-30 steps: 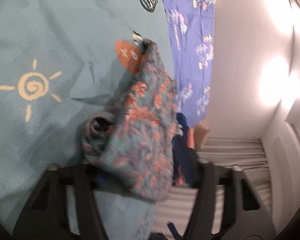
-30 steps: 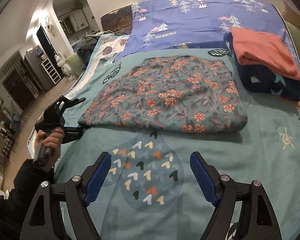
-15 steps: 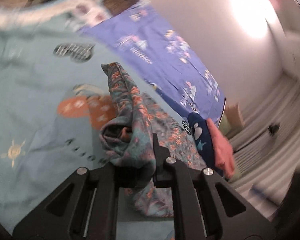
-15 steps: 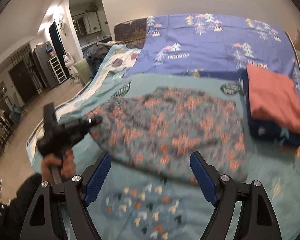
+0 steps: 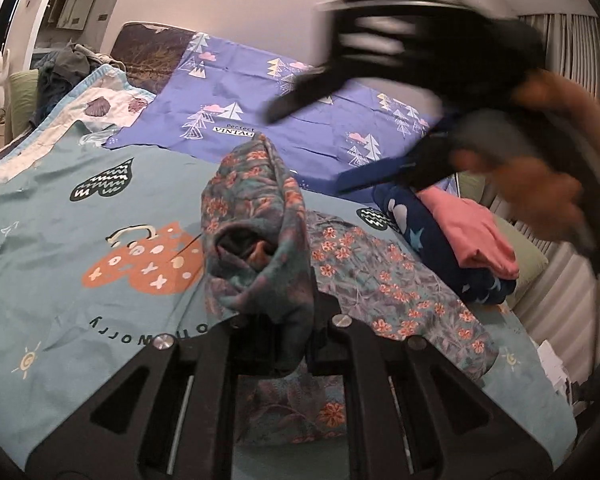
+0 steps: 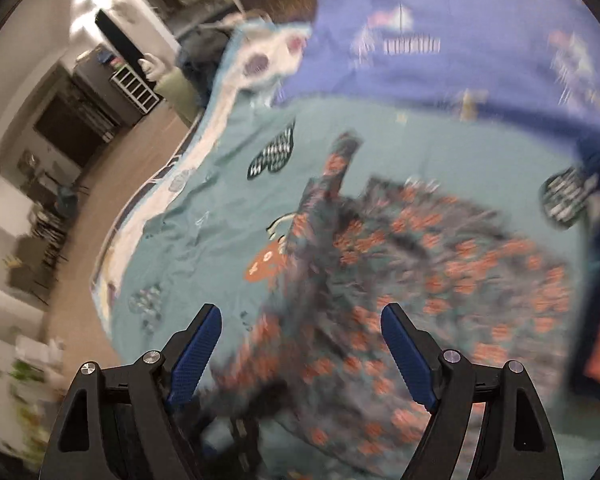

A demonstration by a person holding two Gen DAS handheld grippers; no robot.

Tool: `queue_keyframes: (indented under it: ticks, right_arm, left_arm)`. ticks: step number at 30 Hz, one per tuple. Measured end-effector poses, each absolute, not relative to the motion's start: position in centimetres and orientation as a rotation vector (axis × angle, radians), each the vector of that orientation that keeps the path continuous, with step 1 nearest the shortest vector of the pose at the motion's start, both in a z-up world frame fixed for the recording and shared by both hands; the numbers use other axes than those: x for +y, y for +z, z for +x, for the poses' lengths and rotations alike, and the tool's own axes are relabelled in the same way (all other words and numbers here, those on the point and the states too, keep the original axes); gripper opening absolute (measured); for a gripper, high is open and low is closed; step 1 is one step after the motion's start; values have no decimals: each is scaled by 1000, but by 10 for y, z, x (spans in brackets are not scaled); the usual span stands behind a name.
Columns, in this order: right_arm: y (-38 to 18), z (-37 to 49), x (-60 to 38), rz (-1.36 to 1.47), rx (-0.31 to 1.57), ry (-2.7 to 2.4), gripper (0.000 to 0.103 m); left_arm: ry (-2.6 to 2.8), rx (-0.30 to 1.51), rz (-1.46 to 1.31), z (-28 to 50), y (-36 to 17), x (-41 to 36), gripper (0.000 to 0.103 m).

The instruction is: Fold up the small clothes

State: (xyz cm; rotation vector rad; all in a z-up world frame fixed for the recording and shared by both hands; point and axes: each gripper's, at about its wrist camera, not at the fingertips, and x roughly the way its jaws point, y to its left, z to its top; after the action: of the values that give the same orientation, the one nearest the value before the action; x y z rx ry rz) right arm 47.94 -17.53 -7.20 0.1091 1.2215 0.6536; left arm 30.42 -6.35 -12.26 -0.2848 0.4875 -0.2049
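Note:
A teal garment with orange flowers lies on the teal bedspread. My left gripper is shut on a bunched corner of the garment and lifts it off the bed. My right gripper is open and empty above the same garment. It also shows blurred in the left wrist view, held by a hand above the bed. The right wrist view is blurred by motion.
A folded stack, pink cloth on navy cloth, sits at the right of the bed. A purple sheet with trees covers the bed's far end. The bed's left edge drops to a wood floor.
My left gripper has kept its hold on the garment's corner and swung round, pulling it up and over. My right gripper has moved fast toward the lifted corner, above the garment.

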Motion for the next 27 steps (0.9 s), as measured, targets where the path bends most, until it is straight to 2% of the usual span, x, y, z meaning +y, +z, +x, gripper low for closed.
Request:
queue_keyframes:
  ticks: [7,9,10,11,12,13,27]
  right_arm:
    - [-125,520,-144,86,1343,568,84]
    - [-133,523,-141,106,1355,560,78]
    - [-135,524,-140,114,1355,569,62]
    - [-138,524,-139,116,1359,580,33]
    - [-139,524,-137,106,1363,577,21]
    - [-138,523,-138,93,1351,568,14]
    - [-70,512,-179,41,1240,557,11]
  left_arm:
    - [-208,492,-254,300,-123,-76,11]
    - [-208,493,-244,299,-123,-78,11]
    - [-208,495,-241,299,-123,-79,11]
    - [-204,496,-240,299,-123,-79,11]
    - [-198,494,-241,299,-122,-79,11]
    - [-199,495,-250,299,-120,-78,12]
    - [-284,443,-258,299,-73,-121,12]
